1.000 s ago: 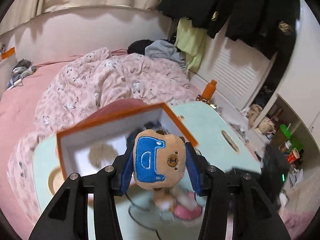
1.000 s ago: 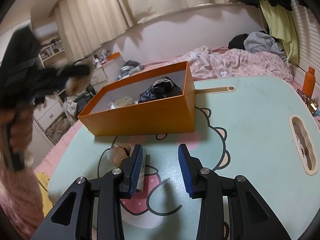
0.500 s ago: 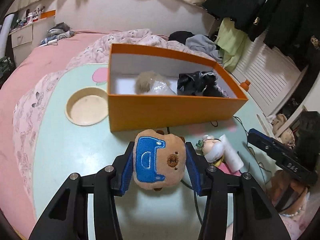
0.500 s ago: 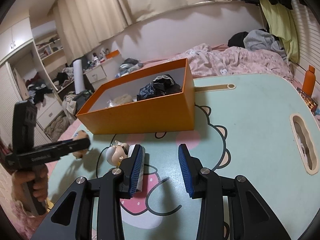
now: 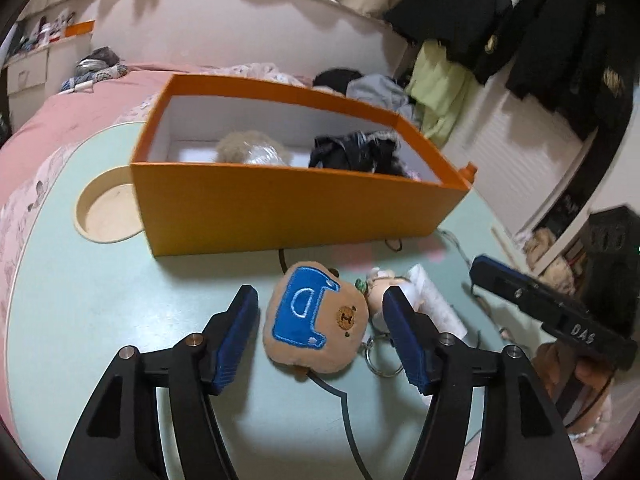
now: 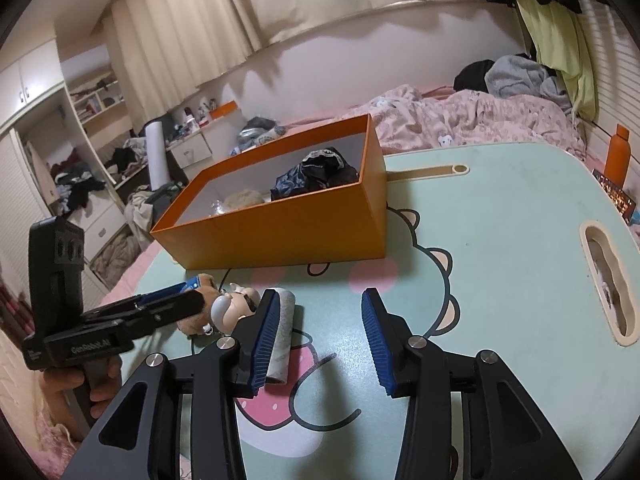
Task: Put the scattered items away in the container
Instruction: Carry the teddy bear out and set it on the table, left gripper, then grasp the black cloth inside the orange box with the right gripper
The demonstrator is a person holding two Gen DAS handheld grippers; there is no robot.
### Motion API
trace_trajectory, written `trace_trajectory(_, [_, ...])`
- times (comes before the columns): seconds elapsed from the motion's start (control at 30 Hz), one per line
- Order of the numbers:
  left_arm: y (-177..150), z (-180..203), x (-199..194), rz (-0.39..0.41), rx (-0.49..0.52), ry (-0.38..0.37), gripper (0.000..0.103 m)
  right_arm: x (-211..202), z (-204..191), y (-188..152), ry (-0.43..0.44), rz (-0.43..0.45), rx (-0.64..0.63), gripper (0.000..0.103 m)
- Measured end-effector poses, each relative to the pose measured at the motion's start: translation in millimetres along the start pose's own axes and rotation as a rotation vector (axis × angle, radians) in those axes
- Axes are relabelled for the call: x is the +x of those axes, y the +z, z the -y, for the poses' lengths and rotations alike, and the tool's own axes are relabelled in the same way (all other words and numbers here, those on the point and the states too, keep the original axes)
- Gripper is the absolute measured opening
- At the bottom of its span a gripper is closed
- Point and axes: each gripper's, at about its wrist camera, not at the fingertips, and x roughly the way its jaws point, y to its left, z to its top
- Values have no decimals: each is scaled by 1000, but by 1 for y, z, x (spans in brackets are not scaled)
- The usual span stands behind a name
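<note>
Lying on the mint-green worktop (image 5: 100,312) in the left wrist view, the bear plush (image 5: 316,320) sits between the spread fingers of the left hand-held gripper (image 5: 318,332), whose jaws have just been opening and no longer touch it. Behind stands the orange box (image 5: 296,208), holding dark cloth and a fluffy item. A small figurine (image 5: 382,286) lies just beside the plush.

Right wrist view: the right hand-held gripper (image 6: 322,340) is released and grasps nothing; a white roll (image 6: 282,332) lies against its left finger.
</note>
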Motion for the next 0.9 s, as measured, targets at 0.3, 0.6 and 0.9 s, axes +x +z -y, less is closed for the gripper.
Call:
trace_trajectory(0.3, [1,-10,-38,134,11,63,71,0,-13,39,19,-32,-107,55])
trace_trajectory(0.6, [3,-24,-49,170,-20,80,71,69,-40,140,0,-265,-188,64])
trace_trajectory(0.9, [1,-35,-56,193,-43,77,71,161,-49,138,-219,-487,-293,67])
